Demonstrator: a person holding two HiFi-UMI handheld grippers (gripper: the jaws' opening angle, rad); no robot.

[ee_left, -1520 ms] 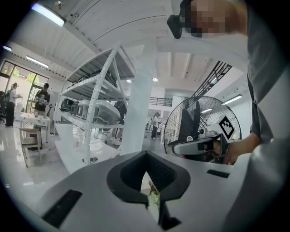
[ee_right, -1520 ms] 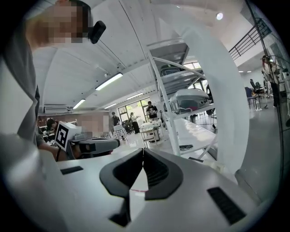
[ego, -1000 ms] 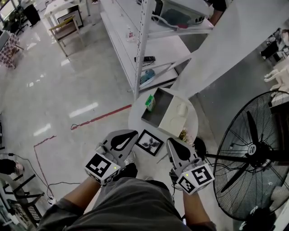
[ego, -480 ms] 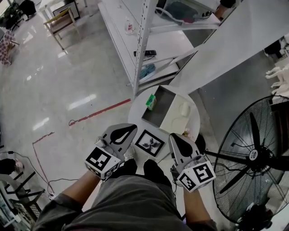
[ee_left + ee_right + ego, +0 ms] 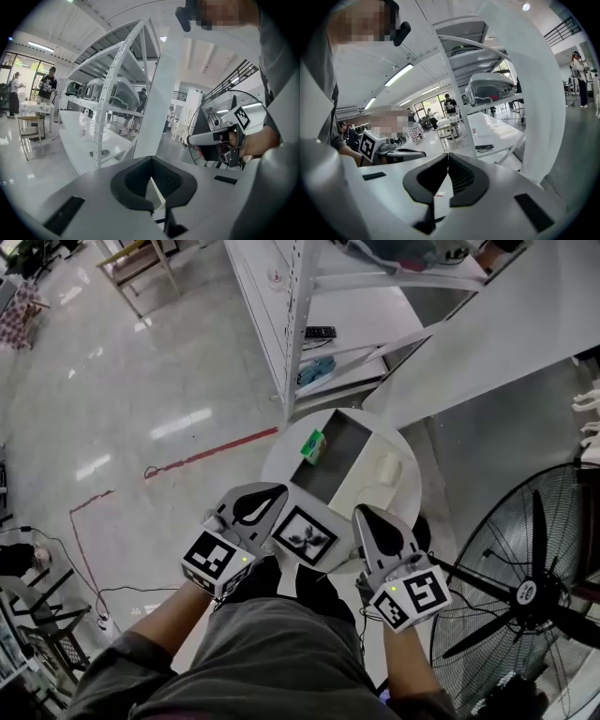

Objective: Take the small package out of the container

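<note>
Fingers of the left gripper (image 5: 272, 495) and right gripper (image 5: 364, 514) are clenched on nothing, low in frame. Just above centre, the small green package (image 5: 312, 443) sits at the left wall of the container (image 5: 339, 465) on the bench (image 5: 278, 463). It is probably light and crushable, so pinch its top edge gently.

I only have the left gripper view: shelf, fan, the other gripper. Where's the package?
Observer: Head view shows the small green package at the left edge of the grey container, on the round table.
Operator: Right gripper holding anything?
Observer: No. In its own view the right gripper is shut with nothing between the jaws.
Operator: Anything else on the table?
Observer: A black-and-white marker card lies flat on the near side of the container.
</note>
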